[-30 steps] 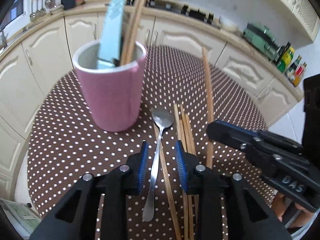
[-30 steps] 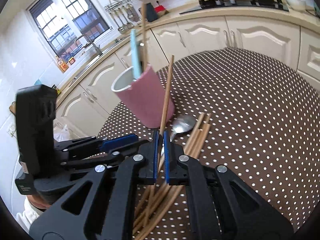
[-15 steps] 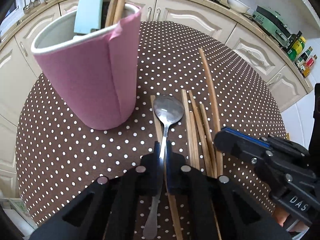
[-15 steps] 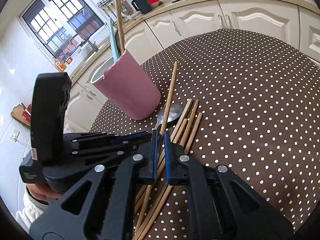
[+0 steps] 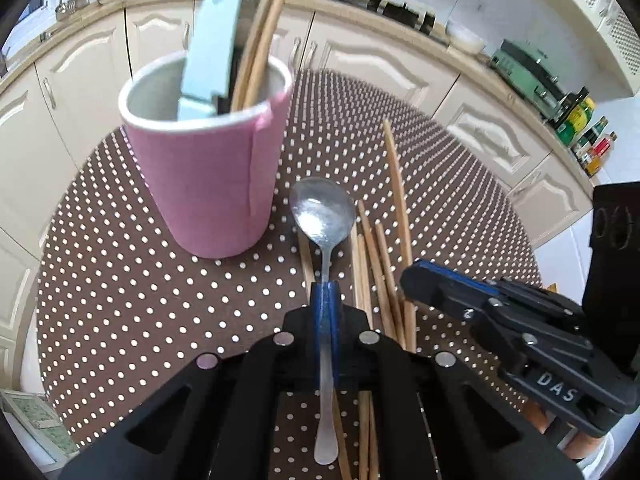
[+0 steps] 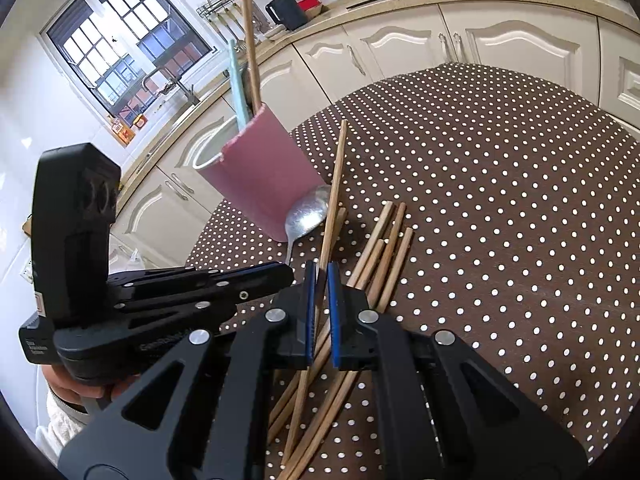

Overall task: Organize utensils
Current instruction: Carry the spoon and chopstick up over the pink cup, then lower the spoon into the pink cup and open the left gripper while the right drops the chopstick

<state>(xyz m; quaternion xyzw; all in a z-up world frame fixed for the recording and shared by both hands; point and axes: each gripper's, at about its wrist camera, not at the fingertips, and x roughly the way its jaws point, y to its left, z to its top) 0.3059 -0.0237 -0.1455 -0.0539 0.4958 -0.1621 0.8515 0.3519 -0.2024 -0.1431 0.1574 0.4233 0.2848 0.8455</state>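
A metal spoon (image 5: pixel 323 216) is pinched by its handle in my left gripper (image 5: pixel 326 289), which is shut on it; the bowl points toward the pink cup (image 5: pixel 208 168). The cup (image 6: pixel 256 176) holds a pale blue utensil (image 5: pixel 216 36) and two wooden chopsticks (image 5: pixel 264 32). My right gripper (image 6: pixel 321 276) is shut on one wooden chopstick (image 6: pixel 334 192), raised at an angle over the table. Several more chopsticks (image 6: pixel 380 256) lie loose on the dotted tablecloth. The spoon (image 6: pixel 306 216) shows beside the cup in the right wrist view.
A round table with a brown white-dotted cloth (image 6: pixel 500 200) carries everything. Cream kitchen cabinets (image 5: pixel 400 64) curve around behind it, with bottles (image 5: pixel 588 136) on the counter at the right. A window (image 6: pixel 120 52) is at the left in the right wrist view.
My left gripper's jaws closed onto the spoon's handle and the spoon now rides lifted in them. The right gripper kept hold of its chopstick, hardly shifting.
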